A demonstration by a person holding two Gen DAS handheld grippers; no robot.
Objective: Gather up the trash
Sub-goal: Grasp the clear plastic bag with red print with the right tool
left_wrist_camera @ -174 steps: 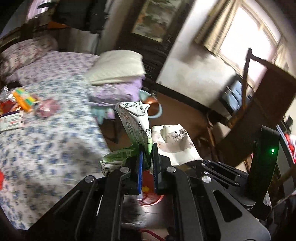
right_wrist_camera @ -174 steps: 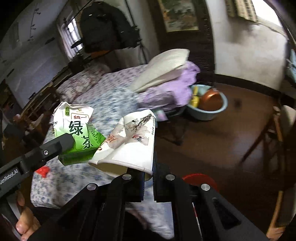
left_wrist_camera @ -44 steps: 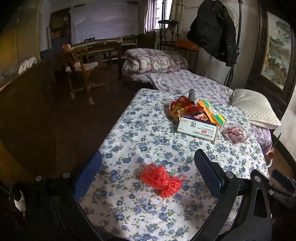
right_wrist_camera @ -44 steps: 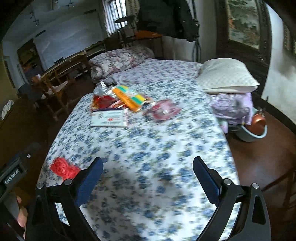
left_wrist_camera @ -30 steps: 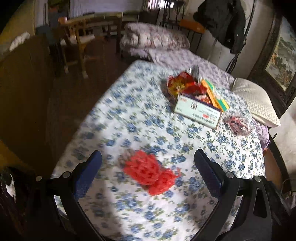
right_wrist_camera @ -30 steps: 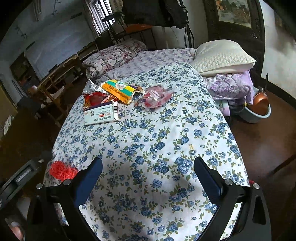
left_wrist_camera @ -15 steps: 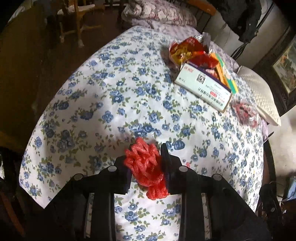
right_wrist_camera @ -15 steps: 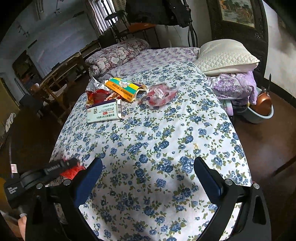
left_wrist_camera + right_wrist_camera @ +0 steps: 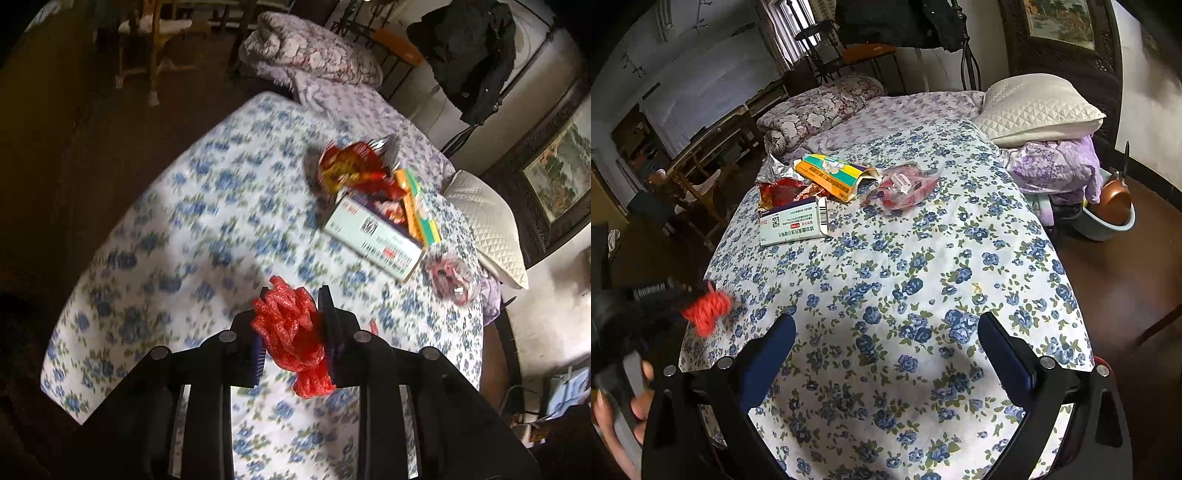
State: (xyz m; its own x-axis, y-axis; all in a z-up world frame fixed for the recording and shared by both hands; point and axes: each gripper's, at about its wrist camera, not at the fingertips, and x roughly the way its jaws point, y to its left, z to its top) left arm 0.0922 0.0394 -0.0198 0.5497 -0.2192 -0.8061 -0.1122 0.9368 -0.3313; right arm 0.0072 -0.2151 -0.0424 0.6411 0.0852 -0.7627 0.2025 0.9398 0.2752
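My left gripper (image 9: 293, 301) is shut on a red foam net (image 9: 290, 334) and holds it above the flowered bedspread (image 9: 207, 229); the net also shows in the right wrist view (image 9: 707, 310), at the left edge of the bed. My right gripper (image 9: 886, 332) is open and empty over the near part of the bedspread (image 9: 905, 266). Farther up the bed lie a white box (image 9: 794, 223), a red foil wrapper (image 9: 781, 192), an orange-green carton (image 9: 834, 175) and a clear bag with red contents (image 9: 903, 184).
A white pillow (image 9: 1038, 107) and purple folded bedding (image 9: 1056, 164) sit at the bed's right side. A blue basin with a copper pot (image 9: 1112, 214) stands on the floor to the right. A rolled quilt (image 9: 820, 107) lies at the head.
My left gripper came down over the red net, shut on it and lifted it off the bedspread. The right gripper stayed open and barely moved.
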